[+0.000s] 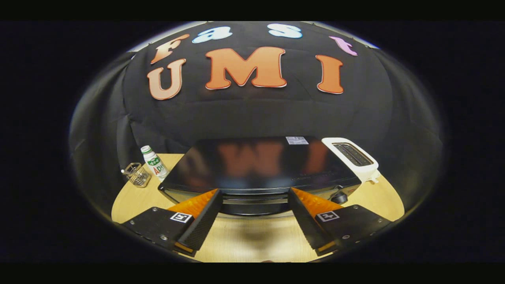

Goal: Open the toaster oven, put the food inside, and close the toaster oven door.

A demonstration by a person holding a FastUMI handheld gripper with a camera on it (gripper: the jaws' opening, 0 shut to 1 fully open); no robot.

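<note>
Spreading wide with nothing held, the gripper (pixel 254 197) hovered over the pale wooden table (pixel 252 236), its fingers flanking the door handle (pixel 255 200) of the glossy black toaster oven (pixel 256 165) just ahead. Opening well probably meant closing squarely on that handle and pulling down gently. The door looked closed. Farther left stood a white bottle (pixel 154 162); farther right, a white slot toaster (pixel 353 156).

One toaster oven (pixel 256 167), one white toaster (pixel 353 157), one bottle (pixel 155 162), one wire basket (pixel 138 174), one spread-fingered tool (pixel 254 205).
</note>
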